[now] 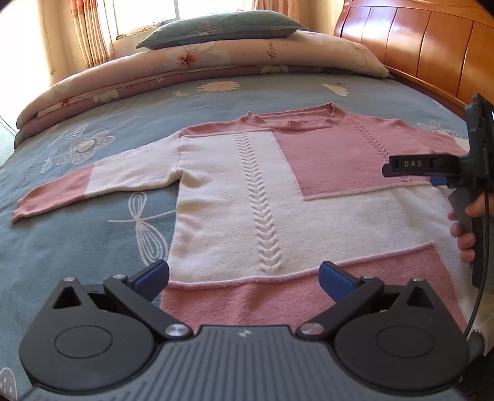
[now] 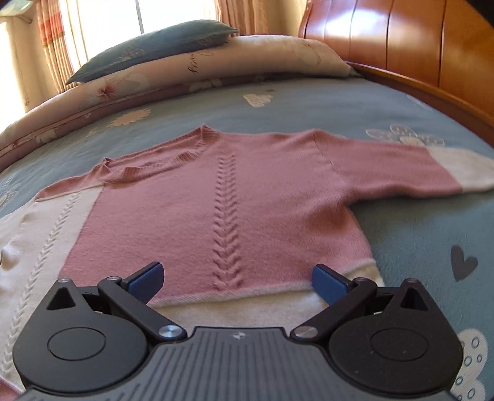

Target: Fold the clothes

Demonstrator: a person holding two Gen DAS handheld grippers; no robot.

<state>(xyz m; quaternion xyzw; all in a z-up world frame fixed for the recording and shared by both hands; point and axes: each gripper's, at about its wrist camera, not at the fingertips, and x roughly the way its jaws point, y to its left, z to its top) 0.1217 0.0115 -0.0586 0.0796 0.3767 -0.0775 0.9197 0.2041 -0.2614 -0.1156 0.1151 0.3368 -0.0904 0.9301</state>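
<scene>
A pink and cream knit sweater point(image 1: 234, 197) lies flat, front up, on the bed with both sleeves spread out. Its left sleeve point(image 1: 80, 188) reaches toward the left edge. My left gripper point(image 1: 244, 279) is open and empty, hovering above the pink hem. My right gripper point(image 2: 237, 277) is open and empty above the sweater's right half point(image 2: 216, 200), near the pink and cream seam. The right sleeve point(image 2: 401, 172) stretches to the right. The right gripper also shows in the left wrist view point(image 1: 432, 171), held by a hand over the sweater's right side.
The sweater lies on a blue-grey patterned bedsheet point(image 1: 92, 234). A folded floral quilt point(image 1: 191, 68) with a dark pillow point(image 1: 222, 27) on top lies at the far side. A wooden headboard point(image 2: 401, 43) runs along the right.
</scene>
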